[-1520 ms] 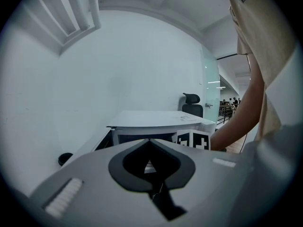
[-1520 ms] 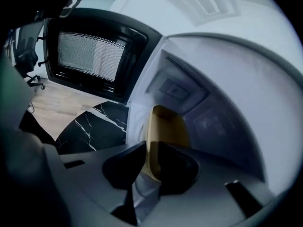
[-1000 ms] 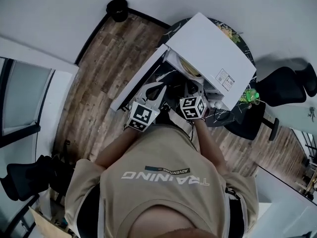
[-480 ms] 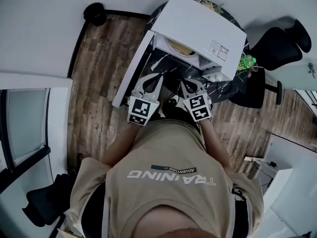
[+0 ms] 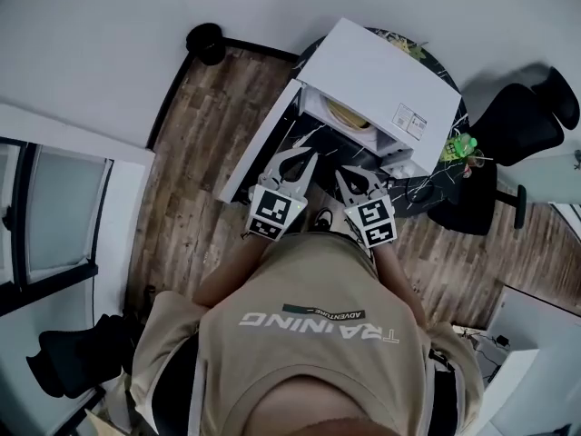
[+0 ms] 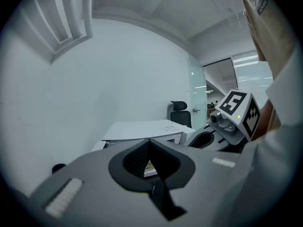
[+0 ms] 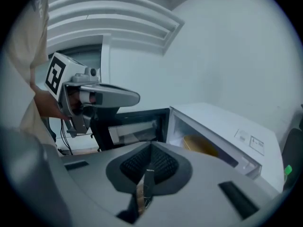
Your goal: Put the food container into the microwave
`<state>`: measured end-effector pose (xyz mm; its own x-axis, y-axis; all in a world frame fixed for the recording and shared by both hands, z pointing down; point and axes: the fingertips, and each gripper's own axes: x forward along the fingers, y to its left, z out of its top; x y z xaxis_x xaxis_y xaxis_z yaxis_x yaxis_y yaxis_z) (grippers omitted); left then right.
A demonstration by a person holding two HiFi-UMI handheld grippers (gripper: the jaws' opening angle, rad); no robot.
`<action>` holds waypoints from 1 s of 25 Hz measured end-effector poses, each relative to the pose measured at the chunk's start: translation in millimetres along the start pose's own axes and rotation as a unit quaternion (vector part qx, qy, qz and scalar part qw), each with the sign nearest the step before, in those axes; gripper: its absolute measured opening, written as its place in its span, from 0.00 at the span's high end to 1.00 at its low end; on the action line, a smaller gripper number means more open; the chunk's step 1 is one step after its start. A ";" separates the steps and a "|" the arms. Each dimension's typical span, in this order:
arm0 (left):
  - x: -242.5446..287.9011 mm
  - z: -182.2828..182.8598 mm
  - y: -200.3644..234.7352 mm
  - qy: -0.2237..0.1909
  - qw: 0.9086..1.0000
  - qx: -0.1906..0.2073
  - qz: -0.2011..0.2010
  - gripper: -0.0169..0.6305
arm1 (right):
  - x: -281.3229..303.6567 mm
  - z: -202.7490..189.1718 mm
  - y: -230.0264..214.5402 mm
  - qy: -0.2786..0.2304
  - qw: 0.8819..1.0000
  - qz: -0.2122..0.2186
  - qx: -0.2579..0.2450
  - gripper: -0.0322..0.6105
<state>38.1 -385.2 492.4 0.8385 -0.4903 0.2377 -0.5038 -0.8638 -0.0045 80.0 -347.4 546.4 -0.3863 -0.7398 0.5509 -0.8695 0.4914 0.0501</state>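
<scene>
The white microwave (image 5: pixel 377 75) stands on a black table with its door (image 5: pixel 259 143) swung open to the left. A yellow food container (image 5: pixel 349 113) sits inside the cavity, and it shows through the opening in the right gripper view too (image 7: pixel 201 145). My left gripper (image 5: pixel 298 159) hovers in front of the open door, shut and empty (image 6: pixel 149 143). My right gripper (image 5: pixel 356 176) is beside it in front of the opening, also shut with nothing in it (image 7: pixel 151 148). Neither gripper touches the container or the door.
The black marbled table (image 5: pixel 419 192) carries a small green object (image 5: pixel 459 145) at the microwave's right. Black office chairs (image 5: pixel 519 121) stand to the right. A round black thing (image 5: pixel 206 36) sits on the wooden floor (image 5: pixel 195 171) by the wall.
Both grippers have drawn back a little from the microwave opening and stay shut. The yellow container stays inside. The head camera has swayed.
</scene>
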 end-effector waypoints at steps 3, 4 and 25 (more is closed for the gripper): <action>3.2 19.7 8.0 -0.010 1.000 0.018 0.018 0.97 | -6.1 22.3 -16.5 -0.042 0.999 0.000 0.011 0.93; 4.0 25.8 10.8 -0.012 0.999 0.022 0.025 0.97 | -9.9 31.0 -22.9 -0.059 0.998 -0.001 0.014 0.94; -21.5 129.0 87.5 -0.083 0.985 0.056 0.139 0.97 | -63.8 157.6 -115.1 -0.209 0.977 -0.051 -0.005 0.94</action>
<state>2.7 -465.3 361.7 0.6978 -0.7146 0.0492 -0.7012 -0.6956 -0.1563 156.3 -429.2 374.2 -0.3912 -0.9072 0.1547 -0.9078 0.4080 0.0969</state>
